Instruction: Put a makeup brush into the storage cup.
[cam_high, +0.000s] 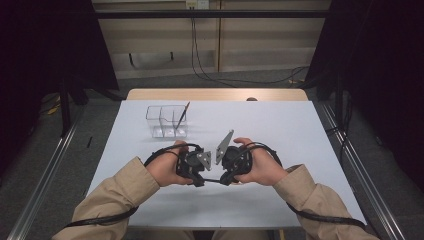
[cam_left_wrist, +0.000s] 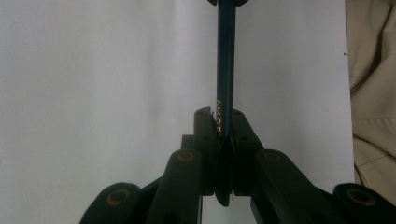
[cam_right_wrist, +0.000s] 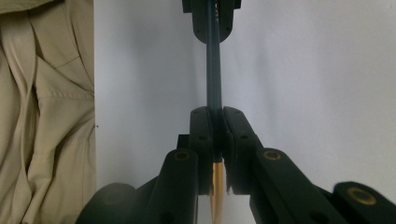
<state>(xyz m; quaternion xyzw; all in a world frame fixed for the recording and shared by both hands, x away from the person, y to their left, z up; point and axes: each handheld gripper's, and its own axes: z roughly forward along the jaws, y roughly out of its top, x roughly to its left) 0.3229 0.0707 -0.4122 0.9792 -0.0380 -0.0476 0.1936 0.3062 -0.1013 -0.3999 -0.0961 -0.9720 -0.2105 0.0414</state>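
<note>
A thin dark-blue pencil with gold lettering runs level between my two grippers, just above the white table. My left gripper is shut on one end of it. My right gripper is shut on the other end, and a gold tip pokes back behind its pads. In the high view the left gripper and the right gripper face each other tip to tip at the table's front middle. A short length of pencil bridges them.
A clear compartmented holder stands behind the hands, left of centre, with another slim stick leaning in it. Tan sleeves come in from the bottom. Metal rails run along both sides of the table.
</note>
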